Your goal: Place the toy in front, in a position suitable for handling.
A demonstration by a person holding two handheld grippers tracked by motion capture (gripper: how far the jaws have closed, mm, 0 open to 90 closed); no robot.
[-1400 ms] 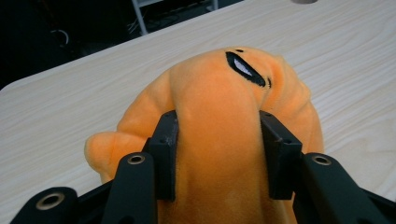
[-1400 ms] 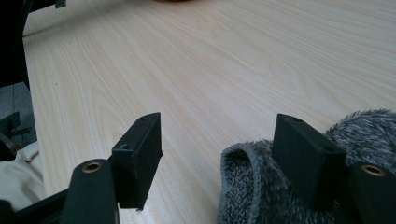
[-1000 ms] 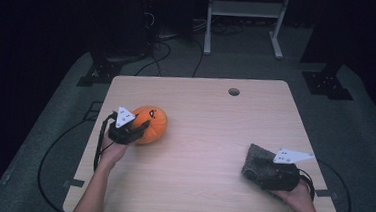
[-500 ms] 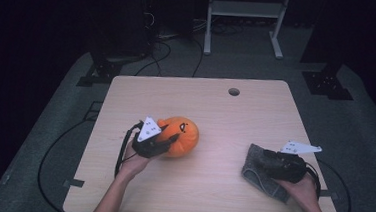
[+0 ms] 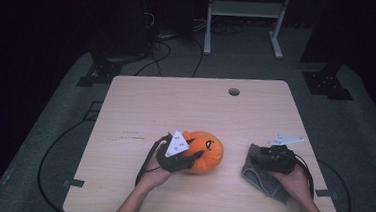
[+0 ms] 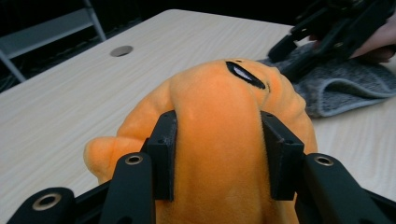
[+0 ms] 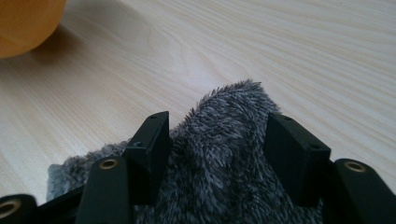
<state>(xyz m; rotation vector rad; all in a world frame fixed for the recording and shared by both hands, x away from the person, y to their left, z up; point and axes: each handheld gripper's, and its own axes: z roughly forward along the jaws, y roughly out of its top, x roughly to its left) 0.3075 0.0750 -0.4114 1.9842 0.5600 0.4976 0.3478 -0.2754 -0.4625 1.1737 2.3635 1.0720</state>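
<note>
We find the left gripper (image 5: 188, 158) pinching the orange plush pumpkin (image 5: 204, 151) at table (image 5: 176, 105) centre, while the right gripper's (image 5: 262, 159) jaws have just been closing around the grey fleece cloth (image 7: 224, 140), and we advise gathering a full fold before lifting.

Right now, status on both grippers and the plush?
Left gripper clamped on orange plush. Right gripper jaws just closing around grey fuzzy cloth, a fold between them. Table between plush and cloth clear.
</note>
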